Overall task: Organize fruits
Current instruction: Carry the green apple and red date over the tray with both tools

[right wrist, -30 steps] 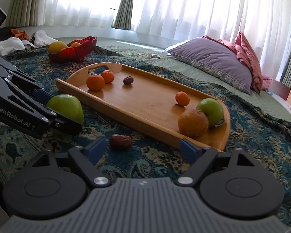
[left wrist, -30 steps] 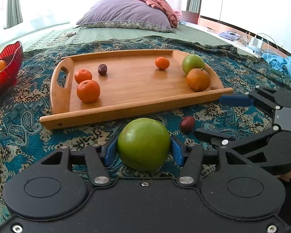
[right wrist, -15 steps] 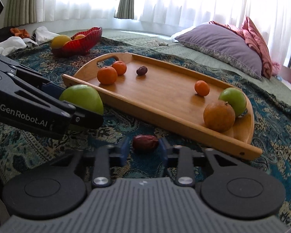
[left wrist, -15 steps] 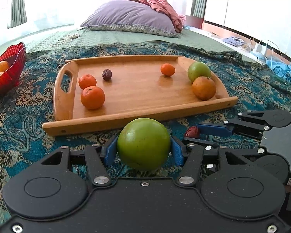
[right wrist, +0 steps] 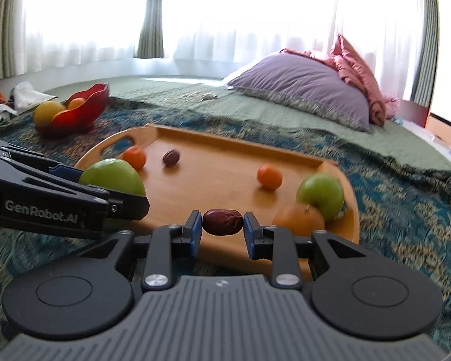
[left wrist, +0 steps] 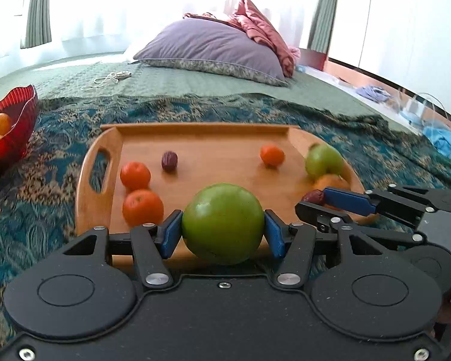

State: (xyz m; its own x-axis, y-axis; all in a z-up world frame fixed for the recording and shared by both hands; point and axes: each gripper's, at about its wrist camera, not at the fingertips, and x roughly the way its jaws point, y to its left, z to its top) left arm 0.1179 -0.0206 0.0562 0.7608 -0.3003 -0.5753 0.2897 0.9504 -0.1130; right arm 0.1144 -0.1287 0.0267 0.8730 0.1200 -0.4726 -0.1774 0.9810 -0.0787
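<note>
My left gripper (left wrist: pixel 223 231) is shut on a large green apple (left wrist: pixel 223 223) and holds it above the near edge of the wooden tray (left wrist: pixel 213 147). My right gripper (right wrist: pixel 222 228) is shut on a dark red date (right wrist: pixel 222 222), also raised over the tray's (right wrist: pixel 225 168) near edge. On the tray lie two tangerines (left wrist: pixel 135 175) at the left, a dark date (left wrist: pixel 169 160), a small tangerine (left wrist: pixel 272 155), a second green apple (right wrist: pixel 321 194) and an orange (right wrist: pixel 297 219) at the right. The left gripper with its apple (right wrist: pixel 112 177) shows in the right wrist view.
A red glass bowl (right wrist: pixel 81 109) with yellow and orange fruit stands to the far left on the patterned teal blanket (left wrist: pixel 45 210). A purple pillow (left wrist: pixel 213 49) and a pink cloth lie behind the tray. Clothes lie at the right on the floor.
My right gripper closed on the red date lying on the blanket and lifted it. Both grippers have risen and moved forward over the tray's near edge, the left still holding the apple.
</note>
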